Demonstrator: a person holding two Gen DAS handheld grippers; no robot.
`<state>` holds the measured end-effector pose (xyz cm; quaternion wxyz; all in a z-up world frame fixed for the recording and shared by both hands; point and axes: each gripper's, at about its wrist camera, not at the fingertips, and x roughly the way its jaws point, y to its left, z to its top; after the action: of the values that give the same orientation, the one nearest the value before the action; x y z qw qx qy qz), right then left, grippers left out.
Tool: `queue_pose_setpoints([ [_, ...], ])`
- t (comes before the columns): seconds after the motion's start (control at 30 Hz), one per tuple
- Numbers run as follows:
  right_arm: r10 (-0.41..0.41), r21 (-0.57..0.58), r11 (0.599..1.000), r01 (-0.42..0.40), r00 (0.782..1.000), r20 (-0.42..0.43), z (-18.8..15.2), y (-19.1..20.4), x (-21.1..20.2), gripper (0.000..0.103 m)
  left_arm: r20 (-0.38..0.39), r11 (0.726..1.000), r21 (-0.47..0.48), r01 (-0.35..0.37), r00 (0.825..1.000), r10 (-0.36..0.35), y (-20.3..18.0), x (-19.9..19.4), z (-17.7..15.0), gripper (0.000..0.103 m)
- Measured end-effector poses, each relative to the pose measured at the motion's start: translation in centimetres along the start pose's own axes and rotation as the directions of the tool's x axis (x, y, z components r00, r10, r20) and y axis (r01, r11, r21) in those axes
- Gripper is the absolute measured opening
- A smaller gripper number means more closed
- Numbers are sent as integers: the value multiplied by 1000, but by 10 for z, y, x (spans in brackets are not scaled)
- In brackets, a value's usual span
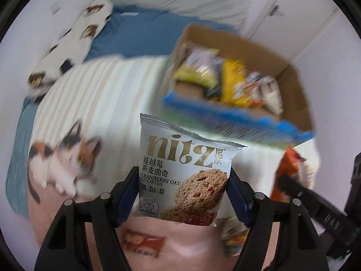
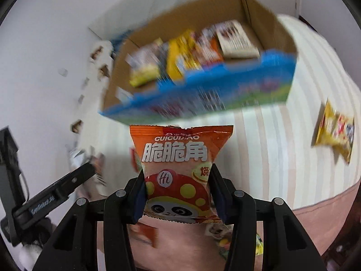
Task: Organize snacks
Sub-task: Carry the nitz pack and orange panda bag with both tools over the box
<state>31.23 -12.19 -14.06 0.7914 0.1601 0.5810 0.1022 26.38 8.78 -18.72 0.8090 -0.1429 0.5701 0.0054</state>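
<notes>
Snacks ride in both grippers above the bed: the left gripper has its jaws clamped on an upright white cookie packet, the right gripper on an upright orange crisps bag, before the snack-filled cardboard box.

right gripper pinches an orange snack pack before a blurred, seemingly snack-filled box.

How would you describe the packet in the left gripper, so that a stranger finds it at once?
Start at the cardboard box of snacks on the striped bedcover. In front of it, the left gripper holds a white cookie packet. Its gold "nitz" lettering and oat cookie picture distinguish it from the orange packet.
</notes>
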Motion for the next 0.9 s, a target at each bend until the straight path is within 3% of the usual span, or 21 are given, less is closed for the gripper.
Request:
queue_pose_setpoints([
  [0.13,42,-6,999,-42,998,42,30,26,-18,52,11,997,64,38,999,-39,-39,0,53,71],
  [0.23,11,-16,1000,-10,997,79,65,29,-30,52,-8,994,96,54,999,-53,-66,7,88,71],
  [0.33,-32,-6,999,32,996,88,96,22,-32,52,-67,992,105,74,996,-67,-84,30,121,71],
  [0.47,-94,9,996,94,993,68,132,2,-20,52,-179,990,74,124,978,-109,-100,73,154,71],
  [0.63,-142,35,989,141,990,8,157,-24,15,52,-277,991,79,112,957,-86,-116,125,169,71],
  [0.9,-174,34,984,177,982,-70,167,-48,61,52,-410,992,71,105,909,-67,-125,170,163,72],
])
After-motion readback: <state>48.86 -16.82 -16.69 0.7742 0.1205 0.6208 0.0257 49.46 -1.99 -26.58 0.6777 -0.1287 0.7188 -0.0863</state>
